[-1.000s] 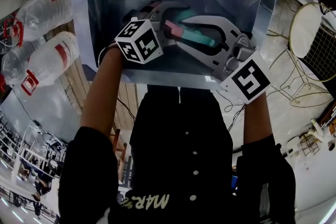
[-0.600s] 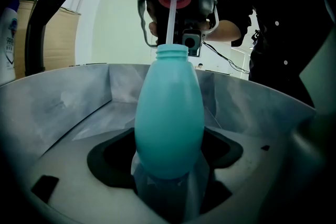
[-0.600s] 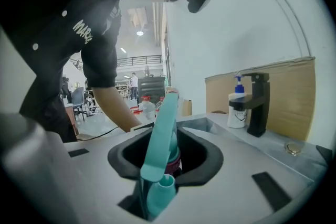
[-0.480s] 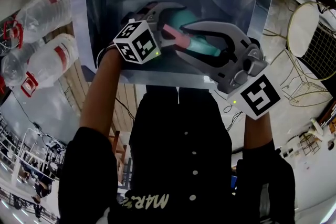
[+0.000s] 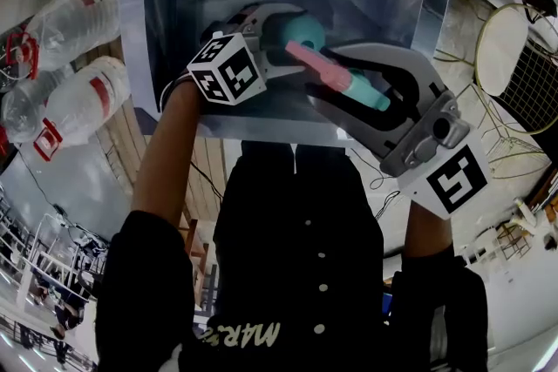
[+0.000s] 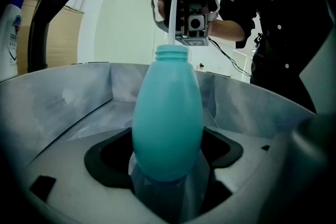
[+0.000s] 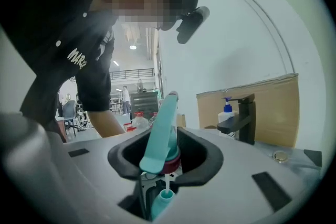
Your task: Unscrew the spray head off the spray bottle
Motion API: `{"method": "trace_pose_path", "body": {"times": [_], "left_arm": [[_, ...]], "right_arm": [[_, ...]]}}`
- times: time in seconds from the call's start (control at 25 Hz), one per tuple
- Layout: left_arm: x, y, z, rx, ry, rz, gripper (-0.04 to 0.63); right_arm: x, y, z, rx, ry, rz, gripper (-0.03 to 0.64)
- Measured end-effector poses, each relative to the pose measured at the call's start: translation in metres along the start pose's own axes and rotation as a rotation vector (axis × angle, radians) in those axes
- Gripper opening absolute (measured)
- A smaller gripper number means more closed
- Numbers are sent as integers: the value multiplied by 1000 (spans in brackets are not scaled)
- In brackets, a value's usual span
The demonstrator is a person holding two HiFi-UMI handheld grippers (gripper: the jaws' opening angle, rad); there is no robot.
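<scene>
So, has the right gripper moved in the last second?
Yes. The right gripper, shut on the spray head, has drawn down-right toward the person, past the sink's near rim, away from the bottle.

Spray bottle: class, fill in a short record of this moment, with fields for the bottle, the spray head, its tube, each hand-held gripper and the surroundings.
bottle: teal, neck open, no head on it
spray head: teal trigger, pink collar, off the bottle and above its neck
tube: white, runs from the head down towards the bottle's mouth; unclear whether its tip is inside
left hand-held gripper: shut on the bottle
right hand-held gripper: shut on the spray head
surroundings: grey metal basin under the bottle
</scene>
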State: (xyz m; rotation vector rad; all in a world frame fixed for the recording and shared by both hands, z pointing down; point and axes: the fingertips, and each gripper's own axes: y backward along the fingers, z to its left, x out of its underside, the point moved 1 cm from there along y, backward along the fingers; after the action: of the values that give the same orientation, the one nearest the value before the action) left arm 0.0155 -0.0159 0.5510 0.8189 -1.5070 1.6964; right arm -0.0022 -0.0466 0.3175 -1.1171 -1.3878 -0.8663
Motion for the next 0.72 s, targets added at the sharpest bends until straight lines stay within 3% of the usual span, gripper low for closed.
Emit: {"method": "trace_pose_path", "body": {"times": [0.72], "left_arm": [[-17,17,3,-85,2,-3,394]], "right_arm": [[-39,28,9,62,23,-24,141]]}}
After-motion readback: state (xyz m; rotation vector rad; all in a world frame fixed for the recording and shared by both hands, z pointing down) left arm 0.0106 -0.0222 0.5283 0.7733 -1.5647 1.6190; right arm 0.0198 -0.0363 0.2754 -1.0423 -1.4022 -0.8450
